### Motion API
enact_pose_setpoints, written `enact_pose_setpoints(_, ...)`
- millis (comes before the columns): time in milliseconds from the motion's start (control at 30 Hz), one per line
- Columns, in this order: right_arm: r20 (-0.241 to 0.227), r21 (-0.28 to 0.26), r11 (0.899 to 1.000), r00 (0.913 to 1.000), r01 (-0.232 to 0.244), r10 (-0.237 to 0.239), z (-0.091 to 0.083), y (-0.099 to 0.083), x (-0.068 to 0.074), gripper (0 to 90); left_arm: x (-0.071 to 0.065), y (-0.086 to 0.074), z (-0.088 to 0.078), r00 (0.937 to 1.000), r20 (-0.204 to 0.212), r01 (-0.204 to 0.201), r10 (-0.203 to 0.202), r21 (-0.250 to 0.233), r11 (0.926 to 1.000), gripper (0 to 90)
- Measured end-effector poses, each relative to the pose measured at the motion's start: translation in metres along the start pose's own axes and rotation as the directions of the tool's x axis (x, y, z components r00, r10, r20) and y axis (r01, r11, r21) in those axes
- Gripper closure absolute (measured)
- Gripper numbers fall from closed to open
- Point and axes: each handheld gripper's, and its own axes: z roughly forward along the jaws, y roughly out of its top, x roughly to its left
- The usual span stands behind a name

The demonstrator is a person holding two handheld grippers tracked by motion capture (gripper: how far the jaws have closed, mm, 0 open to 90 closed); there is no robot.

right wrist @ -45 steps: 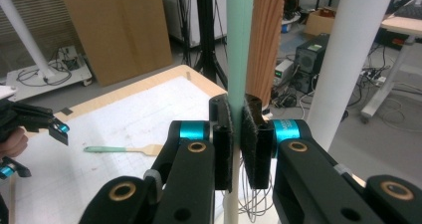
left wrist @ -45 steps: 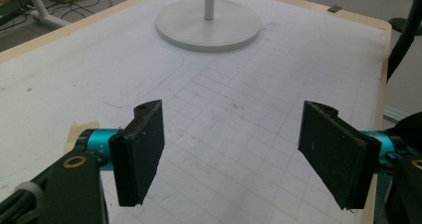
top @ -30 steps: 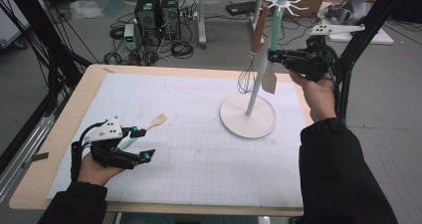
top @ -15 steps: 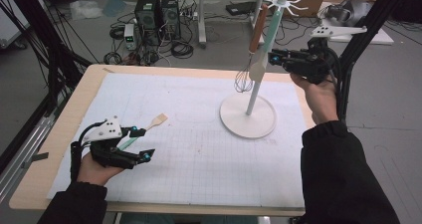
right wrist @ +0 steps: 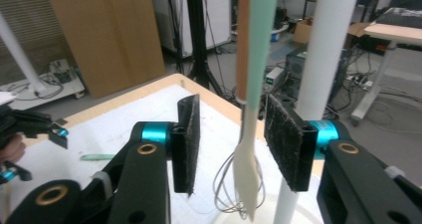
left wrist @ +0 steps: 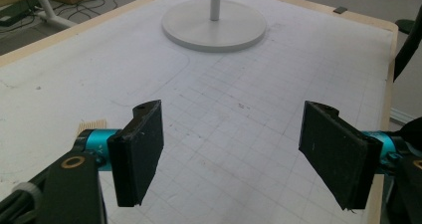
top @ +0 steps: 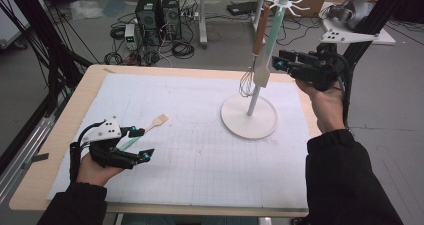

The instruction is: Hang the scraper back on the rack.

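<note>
Your right gripper [top: 278, 61] sits up beside the white utensil stand [top: 249, 116], which stands near the table's [top: 65, 115] far right corner. Its jaws have just been opening. In the right gripper view the mint-handled spatula [right wrist: 251, 174] hangs between the two pads with a gap on either side; neither pad presses on it. That spatula hangs from a hook at the top of the stand, cream blade pointing down. Just beside it, from another hook, hangs a whisk with a brown handle [top: 256, 37]; its wire loops show behind the blade.

Your left gripper [top: 140, 144] rests low over the white gridded mat [top: 200, 155] near the table's near left corner. Jaws spread wide, nothing between them; bare mat shows through the gap in the left gripper view. A second spatula [top: 145, 130], mint handle and wooden-coloured blade, lies flat on the mat just beside that gripper's far jaw. Whether it touches the jaw, you cannot tell from these frames.
</note>
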Motion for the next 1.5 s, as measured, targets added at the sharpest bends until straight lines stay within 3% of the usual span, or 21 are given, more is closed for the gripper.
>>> enact_pose_setpoints(233, -0.04, 0.005, 1.0, 0.9992, 0.002, -0.002, 0.0, -0.004, 0.01, 45.8, 0.002, -0.002, 0.0, 1.0, -0.001, 0.006, -0.006, 0.005, 1.0, 25.2)
enact_pose_setpoints(600, -0.09, 0.024, 1.0, 0.9959, 0.008, -0.006, 0.009, -0.011, 0.027, 36.6, 0.004, -0.003, -0.003, 0.9994, -0.03, 0.016, -0.016, 0.0, 0.9999, 23.5)
enact_pose_setpoints(867, -0.125, 0.03, 1.0, 0.9921, 0.003, 0.0, 0.013, -0.021, 0.035, 34.1, 0.005, -0.003, -0.004, 0.9991, -0.039, 0.016, -0.016, 0.006, 0.9999, 23.2)
enact_pose_setpoints(1067, -0.124, 0.045, 0.999, 0.9921, -0.014, 0.02, 0.017, -0.028, 0.035, 29.0, 0.005, -0.003, -0.004, 0.999, -0.043, 0.01, -0.01, 0.012, 0.9999, 22.8)
enact_pose_setpoints(1500, -0.145, 0.067, 0.998, 0.9893, -0.01, 0.019, 0.023, -0.04, 0.042, 27.8, 0.005, -0.004, -0.005, 0.9987, -0.048, 0.017, -0.017, 0.008, 0.9998, 22.6)
